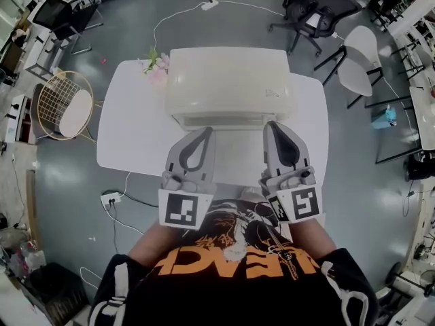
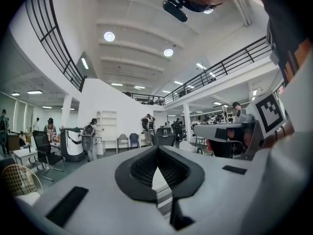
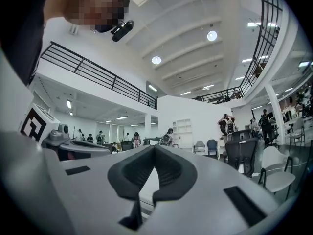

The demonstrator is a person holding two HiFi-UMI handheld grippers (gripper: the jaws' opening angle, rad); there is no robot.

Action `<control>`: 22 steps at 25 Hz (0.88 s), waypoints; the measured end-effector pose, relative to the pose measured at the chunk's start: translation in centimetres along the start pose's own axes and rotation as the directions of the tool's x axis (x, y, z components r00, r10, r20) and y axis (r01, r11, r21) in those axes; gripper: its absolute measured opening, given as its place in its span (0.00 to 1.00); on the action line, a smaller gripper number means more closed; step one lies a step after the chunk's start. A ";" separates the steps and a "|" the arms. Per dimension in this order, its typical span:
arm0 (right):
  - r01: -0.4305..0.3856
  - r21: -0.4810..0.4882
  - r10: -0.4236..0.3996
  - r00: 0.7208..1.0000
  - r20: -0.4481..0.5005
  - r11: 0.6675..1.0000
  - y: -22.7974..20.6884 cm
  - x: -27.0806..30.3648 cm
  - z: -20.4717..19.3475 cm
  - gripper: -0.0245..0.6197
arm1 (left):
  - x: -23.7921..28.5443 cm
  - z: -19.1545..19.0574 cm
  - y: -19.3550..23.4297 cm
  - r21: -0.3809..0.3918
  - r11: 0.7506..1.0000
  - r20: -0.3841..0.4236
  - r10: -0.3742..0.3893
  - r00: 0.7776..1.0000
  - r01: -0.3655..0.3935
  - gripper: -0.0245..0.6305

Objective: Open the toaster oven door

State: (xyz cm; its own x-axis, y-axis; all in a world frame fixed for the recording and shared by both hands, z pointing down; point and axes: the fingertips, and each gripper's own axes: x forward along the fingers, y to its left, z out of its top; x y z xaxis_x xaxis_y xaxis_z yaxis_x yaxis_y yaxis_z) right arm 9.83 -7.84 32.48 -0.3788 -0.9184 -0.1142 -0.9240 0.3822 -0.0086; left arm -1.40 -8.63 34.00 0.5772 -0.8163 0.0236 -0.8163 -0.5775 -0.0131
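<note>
A cream toaster oven (image 1: 228, 80) stands at the far middle of the white table (image 1: 129, 141), its front face turned toward me and its door closed as far as the head view shows. My left gripper (image 1: 205, 132) hovers just in front of the oven's left part. It is shut with nothing between its jaws, and its tips (image 2: 157, 149) meet in the left gripper view. My right gripper (image 1: 271, 125) sits before the oven's right part, also shut and empty, its tips (image 3: 153, 148) together. Both gripper views look level over the oven into the hall.
Pink flowers (image 1: 156, 70) lie at the oven's left rear corner. A gold wire chair (image 1: 64, 104) stands left of the table, with an office chair (image 1: 316, 12) and a white chair (image 1: 360, 60) at the back right. A power strip (image 1: 111, 197) lies on the floor.
</note>
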 end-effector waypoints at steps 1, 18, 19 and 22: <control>0.004 -0.004 -0.004 1.000 -0.004 1.000 -0.1 -0.1 0.1 0.06 | -0.1 0.3 0.0 -0.001 1.000 0.003 0.004 1.000 -0.004 0.07; -0.024 -0.049 0.020 0.998 -0.067 0.999 1.1 -0.5 -1.2 0.06 | -0.9 0.9 0.2 -0.010 1.000 0.020 0.028 0.999 -0.028 0.07; -0.025 -0.048 0.021 0.998 -0.067 0.999 1.2 -0.6 -1.2 0.06 | -1.0 0.9 0.1 -0.007 1.000 0.016 0.026 1.000 -0.026 0.07; -0.026 -0.056 0.023 0.998 -0.063 0.998 1.0 -0.7 -0.9 0.06 | -0.9 0.9 -0.1 -0.003 1.000 0.015 0.024 1.000 -0.024 0.07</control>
State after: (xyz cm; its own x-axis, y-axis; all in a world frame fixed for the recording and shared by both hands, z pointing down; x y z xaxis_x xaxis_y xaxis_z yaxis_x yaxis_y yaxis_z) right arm 9.12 -6.91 33.41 -0.4023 -0.9141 -0.0516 -0.9152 0.4000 0.0501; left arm -1.79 -7.88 33.04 0.5580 -0.8298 0.0088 -0.8297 -0.5580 -0.0104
